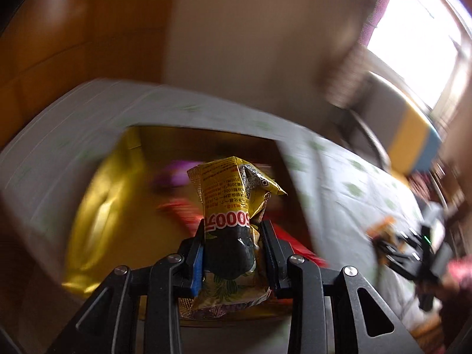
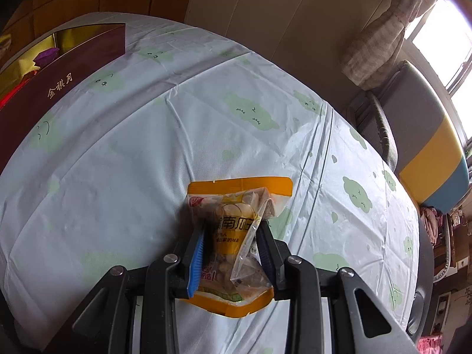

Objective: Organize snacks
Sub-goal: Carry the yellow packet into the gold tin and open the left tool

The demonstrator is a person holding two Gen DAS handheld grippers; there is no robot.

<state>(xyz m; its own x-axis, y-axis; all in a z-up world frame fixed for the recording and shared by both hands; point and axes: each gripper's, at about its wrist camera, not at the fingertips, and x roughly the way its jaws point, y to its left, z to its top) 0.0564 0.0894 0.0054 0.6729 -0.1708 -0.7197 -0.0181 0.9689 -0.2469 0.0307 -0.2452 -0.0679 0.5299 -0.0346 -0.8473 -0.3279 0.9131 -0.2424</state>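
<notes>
Holding a yellow snack packet (image 1: 233,206) clamped in our left gripper (image 1: 233,244), we hang directly over the gold-lined box (image 1: 97,206), so the left is the nearer hand. The packet's long axis runs forward along the fingers. Our right gripper (image 2: 230,247) is clamped on an orange snack bag (image 2: 236,236) over the counter (image 2: 118,162), well apart from the box, which lies far left.
</notes>
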